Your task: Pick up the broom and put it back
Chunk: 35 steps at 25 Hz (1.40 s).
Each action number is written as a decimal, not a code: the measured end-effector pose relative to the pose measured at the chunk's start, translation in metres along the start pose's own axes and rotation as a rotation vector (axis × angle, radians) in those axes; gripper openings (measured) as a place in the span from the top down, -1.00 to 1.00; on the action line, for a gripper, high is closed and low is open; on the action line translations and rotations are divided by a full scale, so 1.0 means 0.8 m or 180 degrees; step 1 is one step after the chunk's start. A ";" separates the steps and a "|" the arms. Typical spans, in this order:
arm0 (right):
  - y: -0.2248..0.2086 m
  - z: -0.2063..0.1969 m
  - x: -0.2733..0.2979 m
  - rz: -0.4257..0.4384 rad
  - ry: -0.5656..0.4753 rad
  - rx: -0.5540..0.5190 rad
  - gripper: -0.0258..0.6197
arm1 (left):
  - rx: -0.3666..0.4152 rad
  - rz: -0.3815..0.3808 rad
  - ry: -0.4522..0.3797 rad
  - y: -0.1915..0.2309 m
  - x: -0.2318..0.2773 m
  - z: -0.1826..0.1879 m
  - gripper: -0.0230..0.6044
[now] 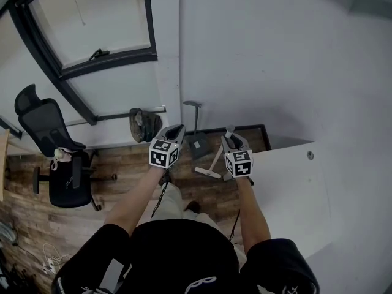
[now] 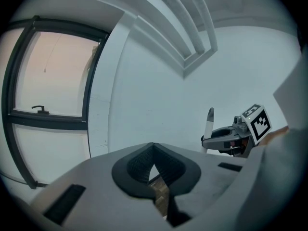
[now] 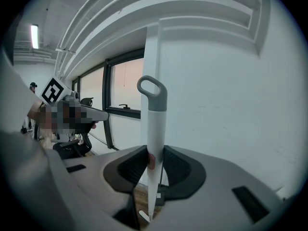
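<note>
The broom (image 1: 215,160) has a white handle with a grey looped top, and its small head (image 1: 207,173) rests on the wooden floor near the wall. My right gripper (image 1: 231,137) is shut on the handle just below the grey top. In the right gripper view the handle (image 3: 155,124) stands upright between the pads of my right gripper (image 3: 154,159). My left gripper (image 1: 177,128) hovers to the broom's left, apart from it. In the left gripper view my left gripper (image 2: 153,150) holds nothing, its jaw tips touching. The broom's top (image 2: 210,121) shows there at the right.
A grey dustpan (image 1: 197,144) with an upright handle stands against the wall between the grippers. A dark bag (image 1: 143,125) lies left of it, and a black office chair (image 1: 58,158) stands further left. A white table (image 1: 300,195) fills the right. A dark-framed window (image 1: 92,54) is at the upper left.
</note>
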State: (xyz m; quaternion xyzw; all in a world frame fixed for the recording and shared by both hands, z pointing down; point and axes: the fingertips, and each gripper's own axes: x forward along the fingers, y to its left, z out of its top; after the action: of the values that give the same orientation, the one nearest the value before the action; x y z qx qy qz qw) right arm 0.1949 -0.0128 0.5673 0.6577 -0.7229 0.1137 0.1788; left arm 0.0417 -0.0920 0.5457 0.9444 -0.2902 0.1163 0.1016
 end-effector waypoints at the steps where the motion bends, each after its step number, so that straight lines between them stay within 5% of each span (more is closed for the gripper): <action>1: 0.004 -0.001 -0.001 0.0014 0.0004 -0.0005 0.57 | 0.0000 0.0003 0.0004 0.000 -0.002 -0.001 0.87; 17: 0.050 -0.007 0.012 0.0289 0.0055 -0.0157 0.57 | -0.0042 0.0198 -0.0006 0.020 -0.034 -0.018 0.87; 35: 0.118 -0.031 0.090 0.0625 0.0306 -0.0267 0.57 | -0.0260 0.0481 0.0067 0.114 -0.051 -0.057 0.87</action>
State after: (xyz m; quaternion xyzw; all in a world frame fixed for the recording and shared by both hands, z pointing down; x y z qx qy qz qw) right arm 0.0985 -0.0581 0.6258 0.5694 -0.7785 0.1318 0.2286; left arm -0.0506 -0.1324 0.5890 0.9136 -0.3641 0.1217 0.1341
